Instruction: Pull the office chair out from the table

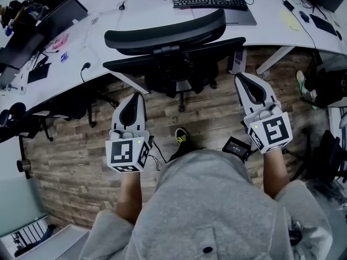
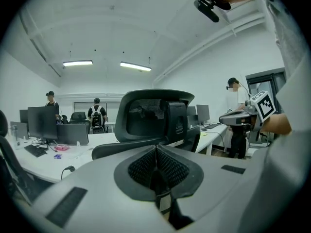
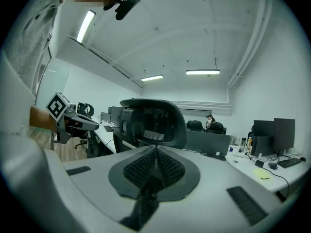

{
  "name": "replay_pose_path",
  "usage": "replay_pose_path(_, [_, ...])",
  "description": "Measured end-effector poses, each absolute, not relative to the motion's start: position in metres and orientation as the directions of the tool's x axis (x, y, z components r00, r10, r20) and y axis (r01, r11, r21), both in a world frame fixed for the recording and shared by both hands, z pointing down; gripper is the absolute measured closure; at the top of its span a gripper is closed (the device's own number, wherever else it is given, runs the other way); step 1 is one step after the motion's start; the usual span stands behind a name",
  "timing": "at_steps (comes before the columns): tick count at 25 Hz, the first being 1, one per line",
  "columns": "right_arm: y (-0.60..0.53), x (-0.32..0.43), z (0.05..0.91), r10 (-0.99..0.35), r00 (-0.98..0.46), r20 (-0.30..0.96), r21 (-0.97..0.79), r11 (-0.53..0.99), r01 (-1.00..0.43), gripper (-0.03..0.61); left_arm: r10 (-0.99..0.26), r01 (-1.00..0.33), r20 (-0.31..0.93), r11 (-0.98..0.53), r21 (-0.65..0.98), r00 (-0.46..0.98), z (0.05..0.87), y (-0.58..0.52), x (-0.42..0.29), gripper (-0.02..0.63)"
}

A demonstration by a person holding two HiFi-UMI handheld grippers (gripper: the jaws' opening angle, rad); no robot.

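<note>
Grey sweatshirt fills foreground | left gripper: fingers together, nothing between | right gripper: fingers together, nothing between | office chair: pushed in at table, seat under its edge, ahead of both grippers, untouched

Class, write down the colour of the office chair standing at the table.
Black; the office chair shows best in the head view.

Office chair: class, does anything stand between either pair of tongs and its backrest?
Nothing visible does. Only open air above the wooden floor separates the shut left tongs and right tongs from the office chair.
</note>
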State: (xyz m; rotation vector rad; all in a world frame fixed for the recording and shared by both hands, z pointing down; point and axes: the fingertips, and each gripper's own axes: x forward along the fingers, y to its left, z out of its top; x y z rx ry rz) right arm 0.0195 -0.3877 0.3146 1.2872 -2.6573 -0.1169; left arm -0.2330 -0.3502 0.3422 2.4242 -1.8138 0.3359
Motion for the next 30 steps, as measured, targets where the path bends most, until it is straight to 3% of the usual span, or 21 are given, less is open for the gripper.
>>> replay_pose_path(13, [-0.445, 0.014, 0.315, -0.821, -0.523, 0.229, 0.453, 0.565, -0.689, 0.544, -0.937, -0.909, 0.245, -0.314, -0.275, 0.249, 0.325, -0.41, -0.293, 0.597])
replay_pose_path(14, [-0.449, 0.014, 0.317, -0.819, -0.521, 0.241, 0.47, 0.568, -0.675, 0.543, -0.934, -0.897, 0.255, -0.321, -0.303, 0.248, 0.324, -0.414, -0.296, 0.586])
replay_pose_path(18, [-0.467, 0.013, 0.335, -0.799, -0.503, 0.33, 0.561, 0.595, -0.576, 0.536, -0.907, -0.816, 0.344, -0.384, -0.432, 0.245, 0.336, -0.433, -0.307, 0.434])
replay_pose_path(20, [-0.476, 0.012, 0.346, -0.773, -0.499, 0.392, 0.584, 0.628, -0.514, 0.424, -0.879, -0.762, 0.41, -0.433, -0.48, 0.241, 0.347, -0.442, -0.313, 0.366])
replay_pose_path(21, [-0.481, 0.012, 0.352, -0.76, -0.493, 0.424, 0.595, 0.644, -0.481, 0.4, -0.864, -0.735, 0.443, -0.459, -0.499, 0.24, 0.354, -0.447, -0.316, 0.344])
replay_pose_path(30, [-0.511, 0.008, 0.384, -0.678, -0.42, 0.604, 0.626, 0.729, -0.277, 0.377, -0.752, -0.55, 0.619, -0.623, -0.556, 0.226, 0.393, -0.475, -0.331, 0.318])
